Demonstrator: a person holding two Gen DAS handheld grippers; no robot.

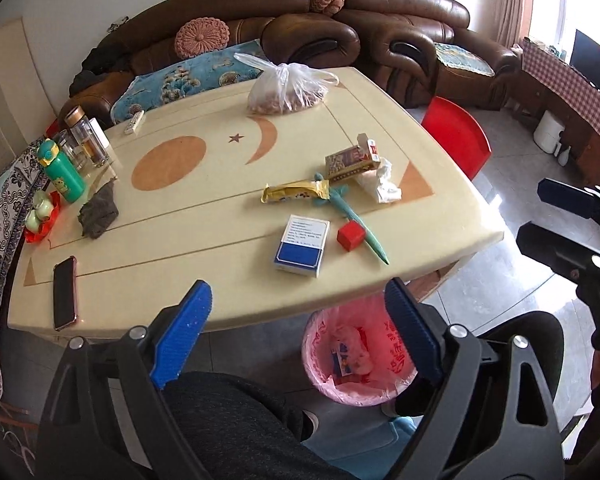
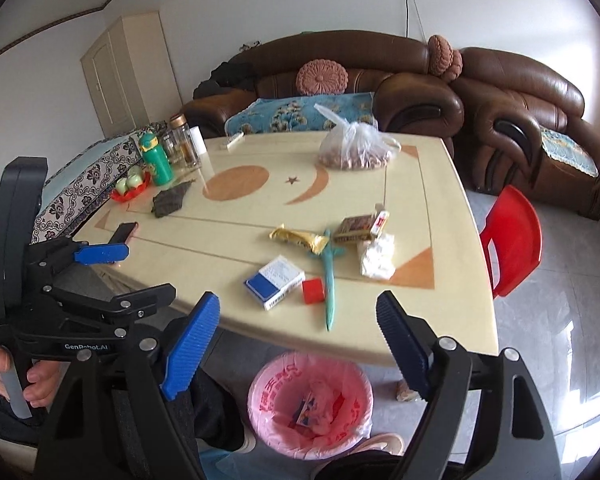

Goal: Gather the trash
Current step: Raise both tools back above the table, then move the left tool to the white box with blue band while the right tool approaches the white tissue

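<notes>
Pink-lined bin [image 2: 310, 404] on floor below desk edge, wrappers inside. On desk [image 2: 440, 320]: gold wrapper [image 2: 299, 239] flat; crumpled tissue [image 2: 376, 260] beside open carton [image 2: 360, 227].

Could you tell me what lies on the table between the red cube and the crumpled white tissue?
In both views, only the teal pen crosses between red cube and tissue.

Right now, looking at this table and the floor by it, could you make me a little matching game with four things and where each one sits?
Things:
1. phone
2. plastic bag of nuts
3. red cube
4. pink-lined bin

Places:
A. on the floor below the table's near edge
B. far side of the table, toward the sofa
C. beside the teal pen
D. near left corner of the table

Pairs: 1-D, 2-B, 3-C, 4-A
</notes>
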